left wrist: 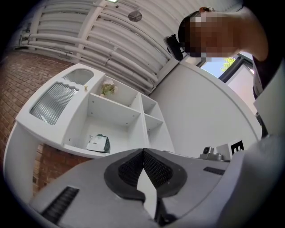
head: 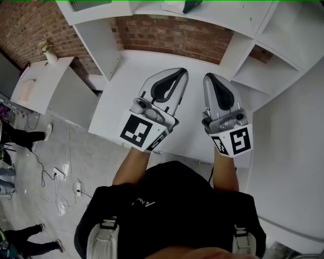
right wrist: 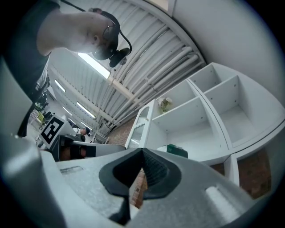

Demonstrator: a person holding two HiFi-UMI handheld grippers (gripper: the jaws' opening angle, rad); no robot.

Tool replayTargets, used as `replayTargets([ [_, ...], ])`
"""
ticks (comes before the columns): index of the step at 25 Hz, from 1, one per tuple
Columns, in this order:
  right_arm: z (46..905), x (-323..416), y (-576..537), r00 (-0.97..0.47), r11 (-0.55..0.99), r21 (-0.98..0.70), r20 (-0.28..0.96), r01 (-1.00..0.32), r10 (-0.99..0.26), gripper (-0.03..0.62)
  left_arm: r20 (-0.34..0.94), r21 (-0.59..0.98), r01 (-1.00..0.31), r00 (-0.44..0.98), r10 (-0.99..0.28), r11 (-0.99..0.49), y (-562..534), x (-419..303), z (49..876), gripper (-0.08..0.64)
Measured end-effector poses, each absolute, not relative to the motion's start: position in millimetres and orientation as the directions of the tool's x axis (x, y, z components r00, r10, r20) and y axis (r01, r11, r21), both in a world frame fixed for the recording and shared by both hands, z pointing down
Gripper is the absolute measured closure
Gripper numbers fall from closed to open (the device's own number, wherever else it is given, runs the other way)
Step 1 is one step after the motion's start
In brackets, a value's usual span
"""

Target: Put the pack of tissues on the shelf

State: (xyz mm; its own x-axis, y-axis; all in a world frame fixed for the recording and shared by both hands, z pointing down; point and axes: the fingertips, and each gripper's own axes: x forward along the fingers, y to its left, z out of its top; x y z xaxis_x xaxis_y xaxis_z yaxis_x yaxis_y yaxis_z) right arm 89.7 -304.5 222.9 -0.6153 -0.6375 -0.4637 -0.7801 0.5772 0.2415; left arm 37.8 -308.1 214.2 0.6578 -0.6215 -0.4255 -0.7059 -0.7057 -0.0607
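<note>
The pack of tissues, white with a dark green end, lies in a lower compartment of the white shelf at the far side. It shows as the pack of tissues in the left gripper view and as the pack of tissues in the right gripper view. Both grippers hover side by side over the white table, well short of the shelf and pointing toward it. My left gripper is shut, its tips meeting with nothing between them. My right gripper is shut and empty too.
A small plant sits in an upper compartment of the shelf. A brick wall runs behind the table. To the left stands a white cabinet with a vase. Cables and people's legs are on the floor at left.
</note>
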Motion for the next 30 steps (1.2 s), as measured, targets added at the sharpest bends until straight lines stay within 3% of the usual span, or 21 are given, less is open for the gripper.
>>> replayTargets([
  [30,227.4,85.6,-303.1,-0.609,0.557,0.26,-0.449,-0.789,-0.654,0.592,-0.407,-0.073,-0.66,0.704,-0.582,-0.748,-309.9,41.2,214.0,0.561],
])
